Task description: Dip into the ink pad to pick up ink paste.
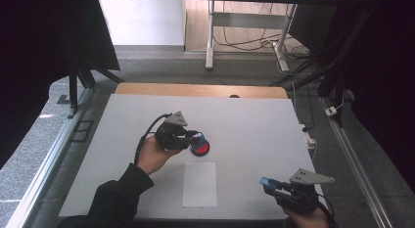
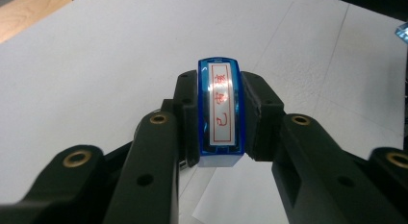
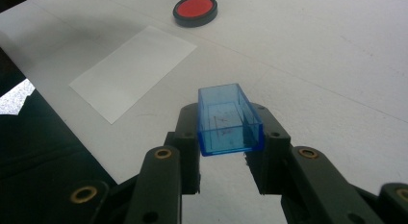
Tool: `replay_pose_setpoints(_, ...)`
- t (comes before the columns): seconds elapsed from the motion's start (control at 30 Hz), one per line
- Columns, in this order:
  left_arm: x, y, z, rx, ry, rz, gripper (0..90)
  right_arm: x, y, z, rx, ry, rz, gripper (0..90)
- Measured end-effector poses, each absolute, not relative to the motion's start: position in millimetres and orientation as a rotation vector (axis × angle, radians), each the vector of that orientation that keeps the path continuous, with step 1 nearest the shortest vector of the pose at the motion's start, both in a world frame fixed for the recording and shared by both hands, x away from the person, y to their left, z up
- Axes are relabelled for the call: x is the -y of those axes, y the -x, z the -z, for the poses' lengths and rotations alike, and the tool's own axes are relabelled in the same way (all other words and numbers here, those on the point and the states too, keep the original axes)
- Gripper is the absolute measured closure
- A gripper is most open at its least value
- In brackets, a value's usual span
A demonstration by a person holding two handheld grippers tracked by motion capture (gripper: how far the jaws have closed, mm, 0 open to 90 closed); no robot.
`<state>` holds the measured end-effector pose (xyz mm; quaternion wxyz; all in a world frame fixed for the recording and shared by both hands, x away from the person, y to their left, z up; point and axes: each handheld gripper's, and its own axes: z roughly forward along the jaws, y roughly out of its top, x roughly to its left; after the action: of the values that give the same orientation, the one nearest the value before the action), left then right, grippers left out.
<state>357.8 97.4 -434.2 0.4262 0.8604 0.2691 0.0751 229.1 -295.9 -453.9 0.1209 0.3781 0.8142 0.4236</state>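
Right gripper (image 1: 272, 185), 5 o'clock: clamped on blue lid (image 3: 229, 119). Left gripper (image 1: 195, 139), centre: clamped on stamp (image 2: 219, 108), just over ink pad (image 1: 201, 148). Paper (image 1: 199, 184), 6 o'clock.

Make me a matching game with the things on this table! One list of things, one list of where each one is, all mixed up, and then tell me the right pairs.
Things
1. blue stamp
2. clear blue cap
3. red ink pad
4. sheet of white paper

Places
A. lying flat on the table between the two hands
B. gripped in the left gripper, red lettering showing
C. gripped in the right gripper, hollow side up
D. sitting open on the table, just beyond the paper

Right pairs: 1-B, 2-C, 3-D, 4-A
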Motion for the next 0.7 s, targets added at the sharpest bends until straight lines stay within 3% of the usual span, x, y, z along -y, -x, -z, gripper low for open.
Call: replay_pose_setpoints(0.7,-80.3,-383.1,462.0,-0.737,-2.185,-0.2,70.4,297.0,-228.9,453.8,-2.369,-1.111,-1.247,68.0)
